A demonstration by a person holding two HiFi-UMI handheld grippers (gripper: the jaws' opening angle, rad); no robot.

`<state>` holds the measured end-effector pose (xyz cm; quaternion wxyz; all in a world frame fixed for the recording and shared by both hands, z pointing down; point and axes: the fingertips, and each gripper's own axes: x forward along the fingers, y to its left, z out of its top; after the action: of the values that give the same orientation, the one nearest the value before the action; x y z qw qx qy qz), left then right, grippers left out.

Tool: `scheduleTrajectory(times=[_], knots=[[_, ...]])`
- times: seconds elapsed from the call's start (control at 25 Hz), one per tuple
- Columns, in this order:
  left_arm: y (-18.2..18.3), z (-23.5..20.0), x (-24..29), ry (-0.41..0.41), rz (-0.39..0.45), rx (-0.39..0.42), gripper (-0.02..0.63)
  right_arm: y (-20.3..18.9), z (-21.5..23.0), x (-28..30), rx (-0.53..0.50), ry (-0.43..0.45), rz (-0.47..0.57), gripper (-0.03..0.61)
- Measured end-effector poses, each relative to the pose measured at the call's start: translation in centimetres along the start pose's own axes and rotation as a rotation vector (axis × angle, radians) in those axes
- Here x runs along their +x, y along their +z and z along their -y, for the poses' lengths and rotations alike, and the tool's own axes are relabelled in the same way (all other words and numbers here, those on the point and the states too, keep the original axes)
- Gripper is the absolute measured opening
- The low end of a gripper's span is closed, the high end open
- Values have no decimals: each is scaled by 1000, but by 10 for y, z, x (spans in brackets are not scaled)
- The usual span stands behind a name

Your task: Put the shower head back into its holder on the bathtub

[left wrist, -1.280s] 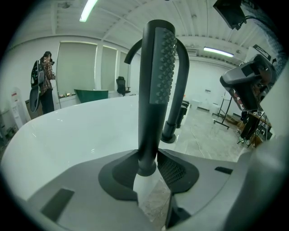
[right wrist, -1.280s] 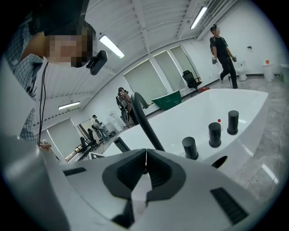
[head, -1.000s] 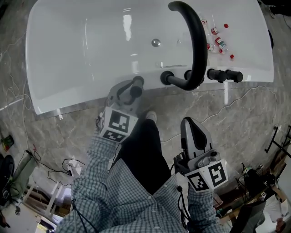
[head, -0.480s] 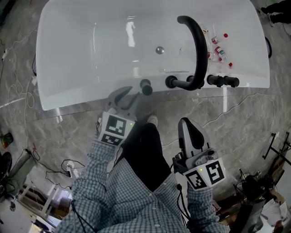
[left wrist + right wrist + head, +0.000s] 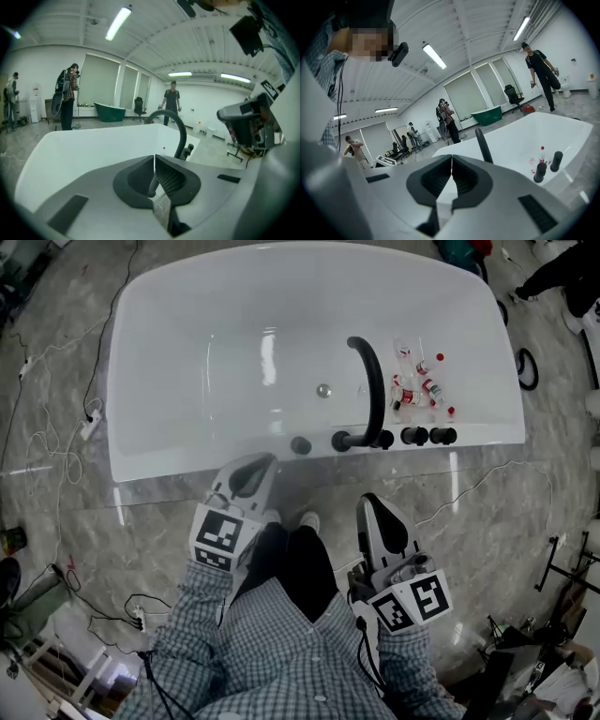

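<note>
The white bathtub [image 5: 187,381] lies ahead on the marble floor. On its near rim stands the small black shower head [image 5: 301,445], left of the arched black faucet [image 5: 371,390] and two black knobs [image 5: 427,436]. My left gripper [image 5: 253,465] hovers short of the rim, just below and left of the shower head. Its jaws are closing with nothing between them. In the left gripper view the left gripper [image 5: 154,157] has its tips together in front of the tub [image 5: 93,140] and faucet [image 5: 180,133]. My right gripper [image 5: 373,507] is shut and empty, as the right gripper view [image 5: 451,157] shows.
Several small red-capped bottles [image 5: 422,381] lie inside the tub by the faucet. Cables [image 5: 56,427] trail over the floor to the left, and another [image 5: 469,484] runs to the right. People [image 5: 68,93] stand far behind the tub. A stand [image 5: 562,568] is at the right.
Both grippers have risen and drawn back from the tub rim. The left gripper's jaws, wide by the shower head before, have come together; the shower head stays on the rim.
</note>
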<state>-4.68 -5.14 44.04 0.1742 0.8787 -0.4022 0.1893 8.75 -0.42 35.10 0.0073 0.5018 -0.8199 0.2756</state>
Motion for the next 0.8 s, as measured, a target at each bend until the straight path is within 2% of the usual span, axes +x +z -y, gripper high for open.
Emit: scheduleTrajectory(times=[0.2, 0.36, 0.48, 0.6, 0.68, 0.8], knots=[[63, 2, -41, 3, 124, -131, 12, 43, -24, -9, -48, 25, 59, 15], [109, 9, -72, -27, 206, -175, 11, 82, -46, -14, -97, 54, 127, 15], [128, 24, -97, -31, 225, -152, 11, 105, -54, -28, -64, 54, 179, 15], [148, 35, -117, -23, 245, -76, 11, 132, -61, -35, -69, 70, 238, 15], [158, 37, -129, -15, 258, -37, 11, 149, -71, -36, -92, 90, 272, 15], [166, 40, -147, -7, 262, -27, 11, 165, -85, -38, -160, 107, 293, 15]])
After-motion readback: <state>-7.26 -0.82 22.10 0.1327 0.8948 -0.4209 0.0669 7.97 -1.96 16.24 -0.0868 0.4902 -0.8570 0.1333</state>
